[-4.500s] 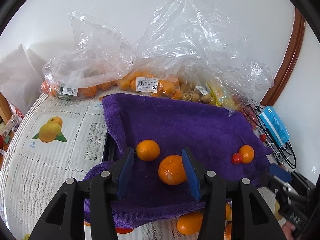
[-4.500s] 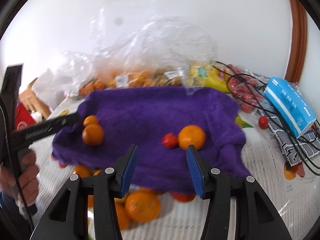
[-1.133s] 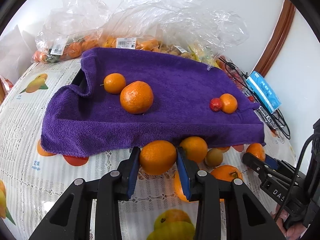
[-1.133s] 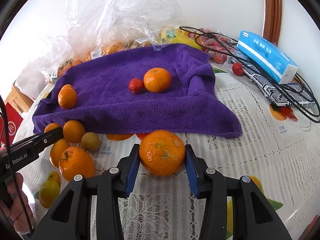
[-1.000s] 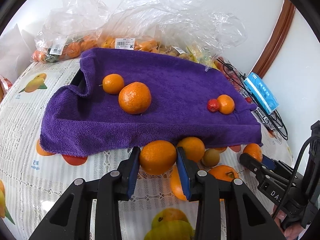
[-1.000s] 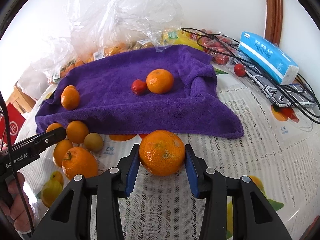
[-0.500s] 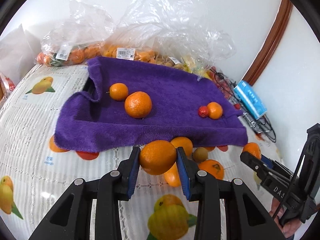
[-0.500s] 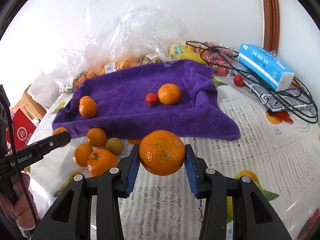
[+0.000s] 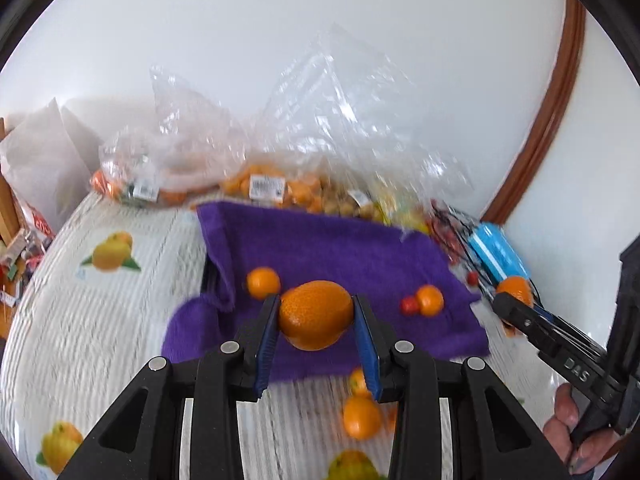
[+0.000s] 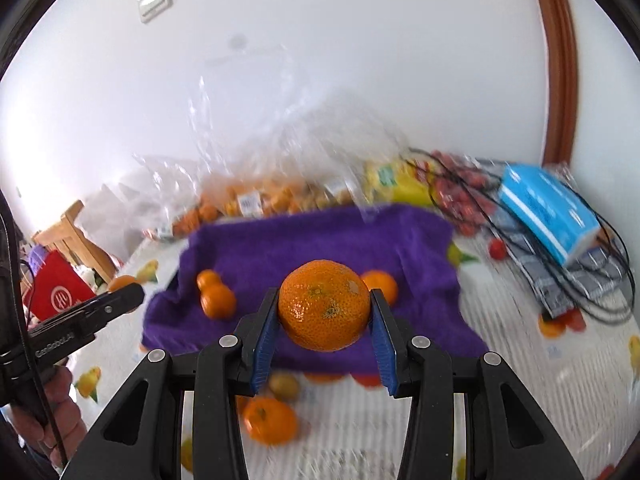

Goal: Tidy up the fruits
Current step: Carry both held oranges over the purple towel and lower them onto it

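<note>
Two oranges lifted off the tabletop, one per gripper.

Left gripper (image 9: 316, 318) clamped on an orange (image 9: 316, 314), right gripper (image 10: 325, 314) clamped on a larger orange (image 10: 324, 310); both now raised above the purple towel (image 9: 332, 252), up from tabletop (image 9: 100, 312) level a second ago. Loose oranges (image 10: 270, 420) left below, in front of the towel.

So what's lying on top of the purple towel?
On the purple towel lie two oranges side by side, another orange and a small red fruit. The held oranges cover part of the towel.
</note>
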